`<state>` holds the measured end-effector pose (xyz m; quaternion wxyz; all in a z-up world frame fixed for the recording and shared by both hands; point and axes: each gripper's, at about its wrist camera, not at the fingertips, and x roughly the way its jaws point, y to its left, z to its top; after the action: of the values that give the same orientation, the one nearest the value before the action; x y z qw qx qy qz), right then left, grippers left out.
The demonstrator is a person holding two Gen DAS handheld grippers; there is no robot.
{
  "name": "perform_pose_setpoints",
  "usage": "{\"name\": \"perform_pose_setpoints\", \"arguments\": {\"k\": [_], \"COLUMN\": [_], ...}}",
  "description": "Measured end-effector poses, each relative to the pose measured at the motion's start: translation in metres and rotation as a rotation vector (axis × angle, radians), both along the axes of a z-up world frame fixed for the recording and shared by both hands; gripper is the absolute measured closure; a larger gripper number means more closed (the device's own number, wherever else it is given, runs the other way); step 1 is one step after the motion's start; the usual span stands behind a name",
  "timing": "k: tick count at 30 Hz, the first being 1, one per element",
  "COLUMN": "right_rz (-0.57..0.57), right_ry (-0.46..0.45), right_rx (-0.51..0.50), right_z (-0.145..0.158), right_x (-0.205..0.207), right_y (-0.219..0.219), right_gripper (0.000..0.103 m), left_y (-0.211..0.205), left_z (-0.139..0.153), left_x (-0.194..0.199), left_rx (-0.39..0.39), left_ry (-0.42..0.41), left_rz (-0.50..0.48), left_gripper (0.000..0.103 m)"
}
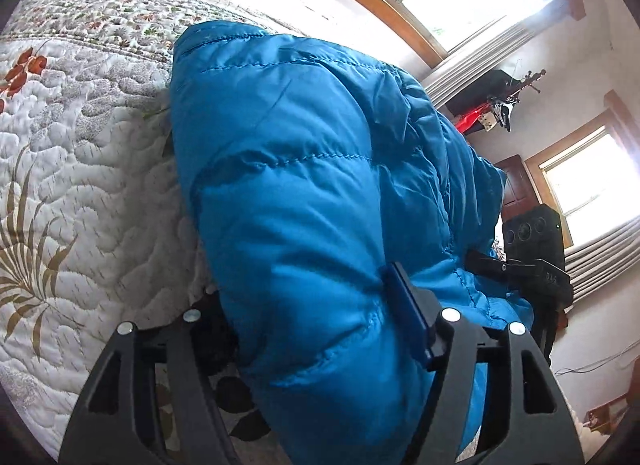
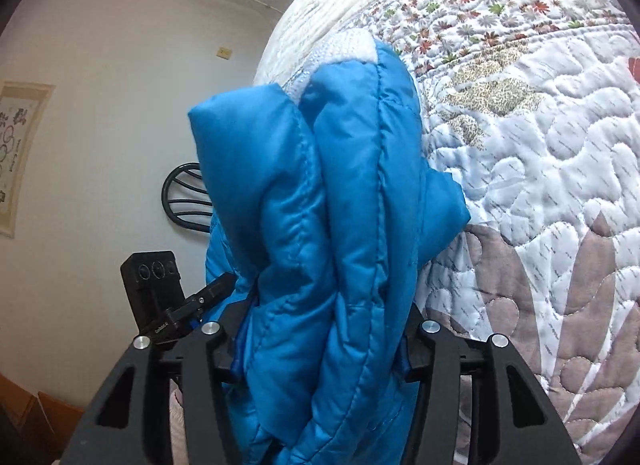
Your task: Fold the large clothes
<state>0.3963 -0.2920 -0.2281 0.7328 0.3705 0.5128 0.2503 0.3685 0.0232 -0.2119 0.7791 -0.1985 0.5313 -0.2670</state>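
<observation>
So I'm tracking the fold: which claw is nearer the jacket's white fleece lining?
Right. The right claw grips the blue jacket below the white lining; the left claw grips elsewhere, no lining in view.

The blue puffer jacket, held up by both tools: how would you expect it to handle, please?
The blue puffer jacket bunches in the left tool and right tool, so it is probably floppy. Puffy quilting suggests lightness; the shiny shell may slip.

Blue quilted puffer jacket — bunched and lifted off the bed

Glossy, stitched in horizontal channels, it is gathered into thick puffy folds; a strip of white fleecy lining shows at its top edge — the bulk hangs in vertical rolls above the quilt.
</observation>
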Motion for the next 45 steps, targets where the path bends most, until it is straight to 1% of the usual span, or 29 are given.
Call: {"name": "perform_pose_setpoints", "arguments": {"k": [1, 3, 7, 9, 10, 11, 14, 15, 18, 20, 23, 27, 33, 38, 42, 45], "right_rz": [-0.001, -0.003, -0.025, -0.032, -0.033, -0.035, -0.038, -0.033, -0.028, -0.025, -0.028, -0.046, -0.084, -0.101, -0.105, -0.111], "right_ry": [0.001, -0.005, -0.024, -0.040, -0.054, -0.068, -0.109, -0.125, -0.154, -0.163, -0.171, -0.177, -0.187, -0.185, -0.180, -0.181], "right_rx": [-0.013, -0.059, -0.140, -0.192, -0.224, -0.257, -0.360, -0.395, -0.501, -0.542, -0.590, -0.653, -0.679, -0.693, -0.698, -0.703], "right_z": [0.000, 0.011, 0.037, 0.053, 0.062, 0.072, 0.099, 0.108, 0.124, 0.132, 0.143, 0.149, 0.162, 0.170, 0.173, 0.177], "right_x": [0.000, -0.003, -0.018, -0.035, -0.044, -0.055, -0.088, -0.098, -0.124, -0.138, -0.159, -0.174, -0.199, -0.216, -0.226, -0.233], "right_y": [-0.002, 0.000, -0.001, -0.003, -0.003, -0.004, -0.002, 0.003, 0.014, 0.023, 0.032, 0.050, 0.058, 0.064, 0.066, 0.068], "right_gripper": [0.044, 0.039, 0.028, 0.025, 0.023, 0.021, 0.013, 0.012, 0.010, 0.010, 0.010, 0.009, 0.009, 0.009, 0.009, 0.009], "left_y": [0.000, -0.002, 0.002, 0.003, 0.004, 0.004, 0.003, 0.004, 0.004, 0.002, -0.005, -0.010, -0.008, -0.009, -0.009, -0.011], "left_z": [-0.002, 0.007, 0.033, 0.046, 0.054, 0.062, 0.079, 0.083, 0.097, 0.106, 0.118, 0.135, 0.155, 0.176, 0.189, 0.195], "left_x": [0.007, 0.003, -0.011, -0.021, -0.030, -0.037, -0.065, -0.076, -0.102, -0.115, -0.136, -0.163, -0.195, -0.222, -0.239, -0.247], "left_rx": [0.019, 0.076, 0.177, 0.228, 0.251, 0.274, 0.351, 0.383, 0.424, 0.457, 0.504, 0.496, 0.521, 0.521, 0.528, 0.546], "left_ry": [0.005, 0.010, -0.002, -0.010, -0.026, -0.039, -0.083, -0.090, -0.111, -0.114, -0.134, -0.144, -0.167, -0.199, -0.228, -0.231], "left_rz": [0.008, 0.020, 0.044, 0.050, 0.056, 0.060, 0.096, 0.106, 0.148, 0.164, 0.157, 0.153, 0.185, 0.202, 0.209, 0.208], "left_gripper": [0.032, 0.026, 0.023, 0.021, 0.020, 0.016, 0.012, 0.012, 0.011, 0.011, 0.011, 0.011, 0.009, 0.007, 0.006, 0.006]}}
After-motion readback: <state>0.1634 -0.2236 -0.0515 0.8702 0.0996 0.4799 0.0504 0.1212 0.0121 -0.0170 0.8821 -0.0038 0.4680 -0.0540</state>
